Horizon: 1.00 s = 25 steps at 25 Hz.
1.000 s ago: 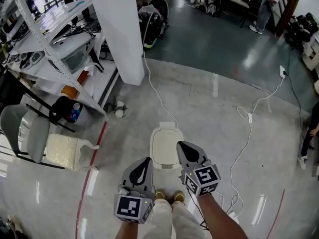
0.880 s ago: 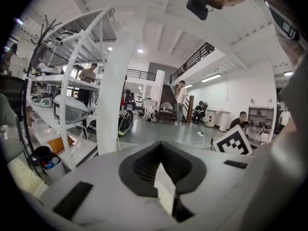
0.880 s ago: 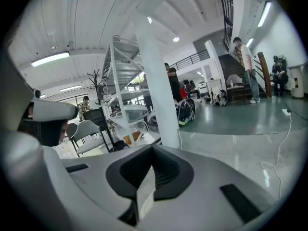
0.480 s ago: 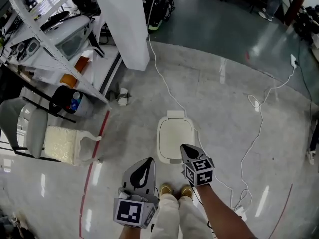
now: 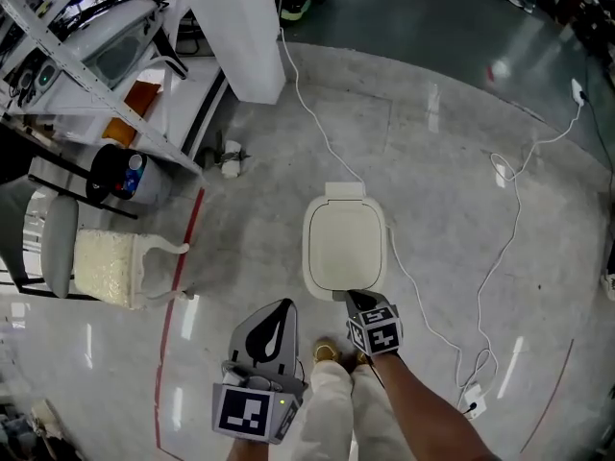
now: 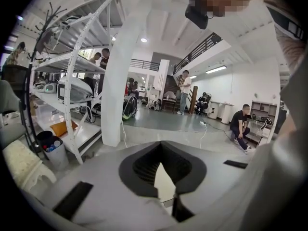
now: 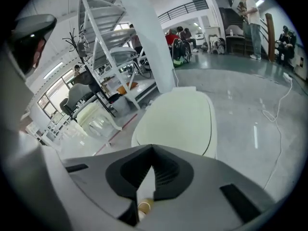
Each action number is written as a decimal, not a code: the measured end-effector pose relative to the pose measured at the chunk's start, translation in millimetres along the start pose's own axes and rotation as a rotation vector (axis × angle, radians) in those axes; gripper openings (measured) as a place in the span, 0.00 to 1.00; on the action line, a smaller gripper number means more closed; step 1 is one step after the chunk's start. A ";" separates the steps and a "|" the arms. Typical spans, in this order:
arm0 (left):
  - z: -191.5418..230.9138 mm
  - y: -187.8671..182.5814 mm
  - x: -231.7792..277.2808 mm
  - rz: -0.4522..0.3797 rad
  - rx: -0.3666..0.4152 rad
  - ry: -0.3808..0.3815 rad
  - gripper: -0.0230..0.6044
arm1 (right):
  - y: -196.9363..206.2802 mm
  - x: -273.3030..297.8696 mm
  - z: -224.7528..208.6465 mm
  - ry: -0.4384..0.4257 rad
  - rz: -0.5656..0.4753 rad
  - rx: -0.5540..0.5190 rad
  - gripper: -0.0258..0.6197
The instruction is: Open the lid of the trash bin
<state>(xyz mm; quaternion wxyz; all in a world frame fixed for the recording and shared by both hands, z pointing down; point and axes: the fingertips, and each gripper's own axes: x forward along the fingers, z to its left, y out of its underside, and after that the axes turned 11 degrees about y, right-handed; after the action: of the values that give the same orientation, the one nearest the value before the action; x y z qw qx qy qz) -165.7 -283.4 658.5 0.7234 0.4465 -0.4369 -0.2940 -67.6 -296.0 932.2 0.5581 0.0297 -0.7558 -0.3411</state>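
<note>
Both grippers have their jaws pinched together and empty: the left gripper (image 5: 284, 304) hangs at lower left, and the right gripper (image 5: 349, 299) noses the near edge of the shut lid (image 5: 346, 243) of the bin (image 5: 310, 262), mid-frame on the floor (image 5: 461, 161). Closed tips could skid off that smooth lip, or shove the probably light bin along the glossy floor instead.

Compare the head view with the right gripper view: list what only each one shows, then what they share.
Only the head view: the left tongs, clear of the bin, the marker cube on them, and the person's trouser legs.
Only the right gripper view: people standing far back in the hall, and the right tongs seen with jaws together, nothing between them.
Both: the trash bin lid, down, the white pillar and the cushioned chair.
</note>
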 end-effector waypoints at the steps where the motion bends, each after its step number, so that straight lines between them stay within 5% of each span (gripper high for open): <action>1: 1.6 4.2 0.6 0.004 -0.002 -0.001 0.02 | 8.8 5.1 -0.5 0.003 0.017 -0.001 0.09; 11: 7.6 21.6 2.8 -0.022 -0.005 -0.013 0.02 | 38.0 23.1 -12.7 0.027 0.079 0.017 0.09; 25: -0.7 39.4 12.6 0.055 -0.022 0.005 0.02 | 44.4 25.2 -12.7 0.034 0.043 -0.003 0.10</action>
<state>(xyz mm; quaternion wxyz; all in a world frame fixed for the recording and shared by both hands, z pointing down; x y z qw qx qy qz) -158.0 -276.6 698.5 0.7373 0.4270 -0.4438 -0.2778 -51.2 -278.9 979.1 0.5780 0.0186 -0.7462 -0.3297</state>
